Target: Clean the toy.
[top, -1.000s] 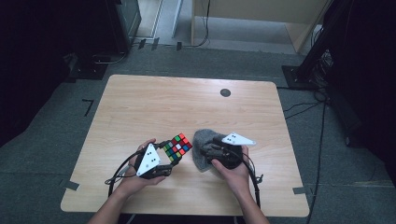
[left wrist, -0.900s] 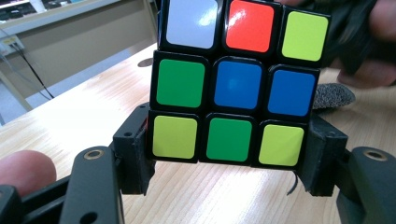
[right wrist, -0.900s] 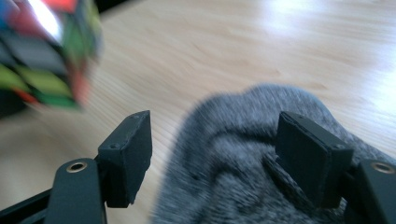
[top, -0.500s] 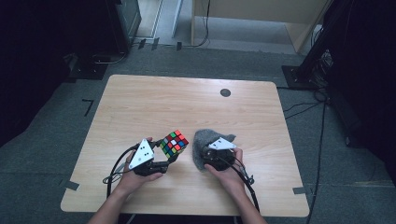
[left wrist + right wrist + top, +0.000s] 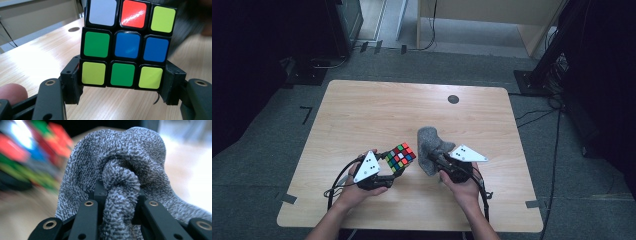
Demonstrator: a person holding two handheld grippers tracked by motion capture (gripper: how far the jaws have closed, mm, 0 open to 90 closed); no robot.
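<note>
A scrambled colour cube [image 5: 399, 158] [image 5: 127, 42] is held above the wooden table [image 5: 377, 115] near its front edge, with my left gripper [image 5: 384, 172] [image 5: 122, 86] shut on its lower row. A grey terry cloth [image 5: 430, 146] [image 5: 120, 172] hangs bunched just right of the cube, and my right gripper [image 5: 438, 161] [image 5: 120, 212] is shut on a fold of it. In the right gripper view the cube [image 5: 30, 157] is a blurred patch close to the cloth's left. Cube and cloth are a small gap apart in the high view.
A dark round hole [image 5: 453, 99] sits in the tabletop at the back right. Cables [image 5: 337, 182] trail from both grippers over the front edge. A dark cabinet [image 5: 344, 25] and a pale wooden unit [image 5: 492, 15] stand on the floor beyond the table.
Both hands have shifted slightly. The right gripper with the cloth has moved a little right and back, and the cube has tilted in the left gripper's hold.
</note>
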